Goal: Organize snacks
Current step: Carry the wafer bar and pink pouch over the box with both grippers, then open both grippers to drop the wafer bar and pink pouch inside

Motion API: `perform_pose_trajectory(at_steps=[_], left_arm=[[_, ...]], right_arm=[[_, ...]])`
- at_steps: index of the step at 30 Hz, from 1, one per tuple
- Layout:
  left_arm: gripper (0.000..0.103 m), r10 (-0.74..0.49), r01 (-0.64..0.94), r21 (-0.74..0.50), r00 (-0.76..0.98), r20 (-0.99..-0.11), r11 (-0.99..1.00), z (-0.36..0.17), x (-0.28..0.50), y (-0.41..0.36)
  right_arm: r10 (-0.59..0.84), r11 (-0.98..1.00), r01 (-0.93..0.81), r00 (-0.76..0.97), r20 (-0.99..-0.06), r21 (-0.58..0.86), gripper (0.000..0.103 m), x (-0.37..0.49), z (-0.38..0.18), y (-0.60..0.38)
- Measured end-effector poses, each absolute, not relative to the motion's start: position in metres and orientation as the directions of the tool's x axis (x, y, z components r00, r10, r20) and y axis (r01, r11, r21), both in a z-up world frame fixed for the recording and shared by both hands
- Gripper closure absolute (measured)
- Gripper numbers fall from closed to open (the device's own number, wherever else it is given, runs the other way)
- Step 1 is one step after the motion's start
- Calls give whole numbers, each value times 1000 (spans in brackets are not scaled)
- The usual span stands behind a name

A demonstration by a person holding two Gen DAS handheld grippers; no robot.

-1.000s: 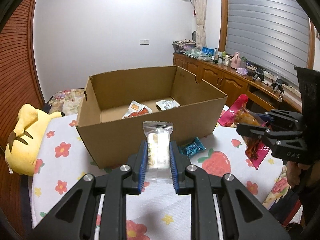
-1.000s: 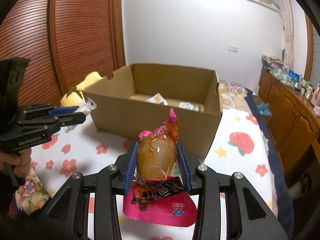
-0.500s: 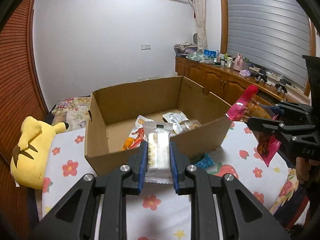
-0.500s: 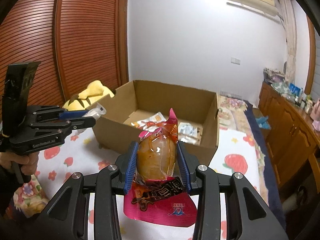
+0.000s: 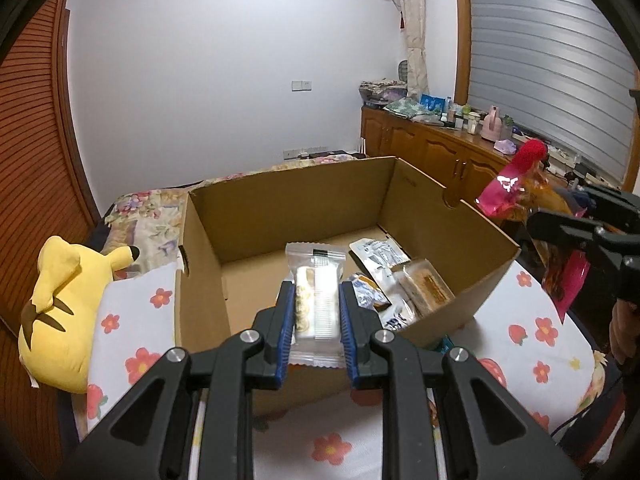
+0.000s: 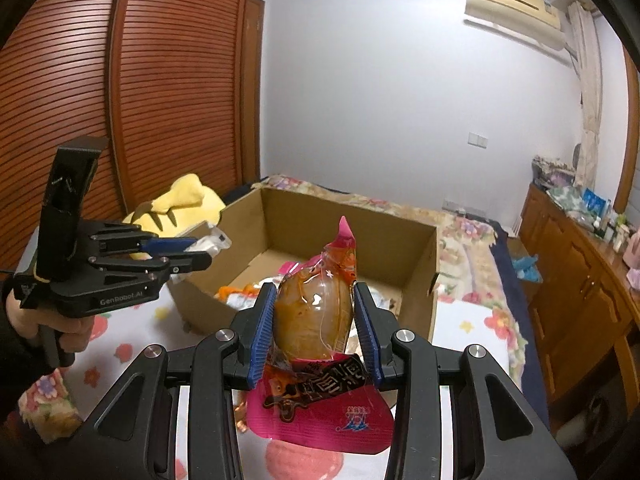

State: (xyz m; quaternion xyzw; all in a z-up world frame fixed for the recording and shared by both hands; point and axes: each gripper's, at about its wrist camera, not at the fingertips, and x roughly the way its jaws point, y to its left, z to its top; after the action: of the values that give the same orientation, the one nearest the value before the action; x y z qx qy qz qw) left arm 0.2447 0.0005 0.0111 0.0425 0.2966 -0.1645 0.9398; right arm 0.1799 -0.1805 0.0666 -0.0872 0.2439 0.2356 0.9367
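The left gripper (image 5: 316,312) clamps a clear-wrapped white wafer bar (image 5: 316,300) above the near edge of the open cardboard box (image 5: 280,208), which holds several snack packets (image 5: 416,284). The right gripper (image 6: 316,324) grips a pink-edged pouch of sauced meat (image 6: 314,312) just beside the box's right wall.

left hand-held gripper (image 5: 316,312) clamped on packet; right hand-held gripper (image 6: 314,320) clamped on pouch
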Motion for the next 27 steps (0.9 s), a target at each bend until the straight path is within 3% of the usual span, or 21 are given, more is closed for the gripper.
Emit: perform_pose_trajectory(at_steps=[7,14,27], left_arm=[[77,-271,324,-17,761,-589,946,2,259,-2],[62,-263,316,-7,777,-572,949,6,266,-4],[52,-205,266,24,793,-574,964,10,288,11]], right_arm=[[373,879,-471,774,-511,-73,65,207,63,-183],[342,878,-465,778,-527,-116,65,241,65,-177],[237,869,-456,724,-648,-192,65,303,33,-167]])
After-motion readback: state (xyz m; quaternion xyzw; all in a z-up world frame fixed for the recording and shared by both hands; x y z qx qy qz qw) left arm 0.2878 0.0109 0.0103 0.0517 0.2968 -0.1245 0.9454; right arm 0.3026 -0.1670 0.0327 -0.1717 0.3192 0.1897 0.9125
